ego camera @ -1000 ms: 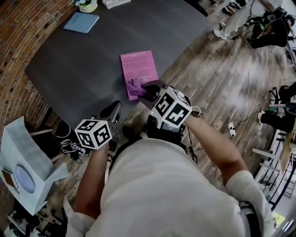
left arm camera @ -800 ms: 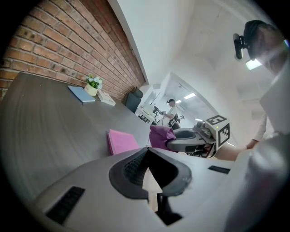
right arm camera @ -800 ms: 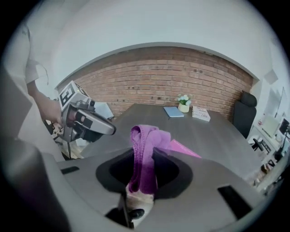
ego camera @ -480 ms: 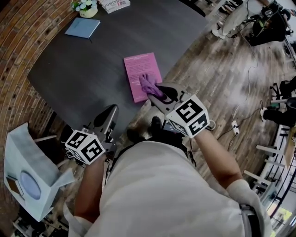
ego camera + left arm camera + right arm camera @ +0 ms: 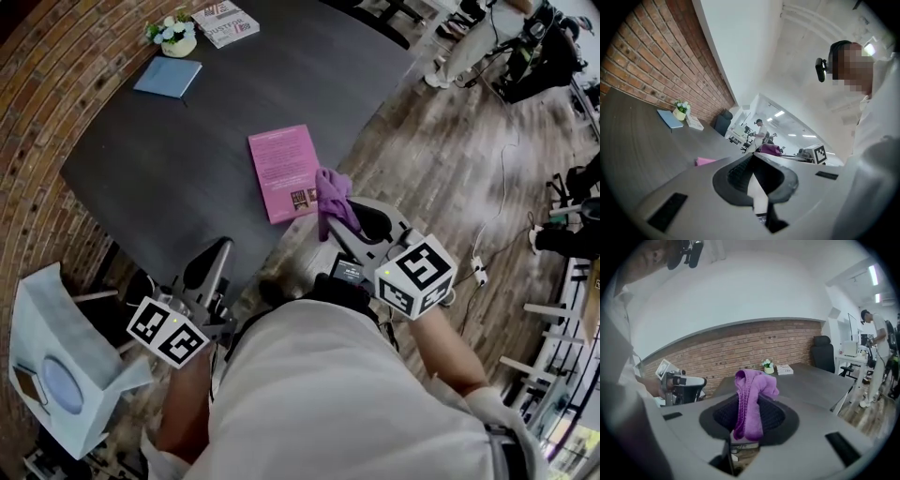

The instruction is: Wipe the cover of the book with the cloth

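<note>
A pink book [image 5: 284, 170] lies flat near the front edge of the dark grey table [image 5: 187, 141]; its edge [image 5: 705, 161] shows in the left gripper view. My right gripper [image 5: 349, 225] is shut on a purple cloth [image 5: 332, 200], which hangs off the book's near right corner, lifted clear of the cover. In the right gripper view the cloth [image 5: 751, 401] stands pinched between the jaws. My left gripper [image 5: 208, 265] is held low by the table's front edge, left of the book, its jaws shut with nothing between them [image 5: 752, 157].
A blue book [image 5: 167, 77], a small flower pot [image 5: 176, 36] and a magazine [image 5: 225, 22] sit at the table's far end. A brick wall runs along the left. A light blue chair [image 5: 56, 366] stands at lower left. Cables and equipment lie on the wooden floor at right.
My right gripper has drawn back toward me with the cloth, from the book's cover to off its near right corner. The left gripper has dropped slightly lower.
</note>
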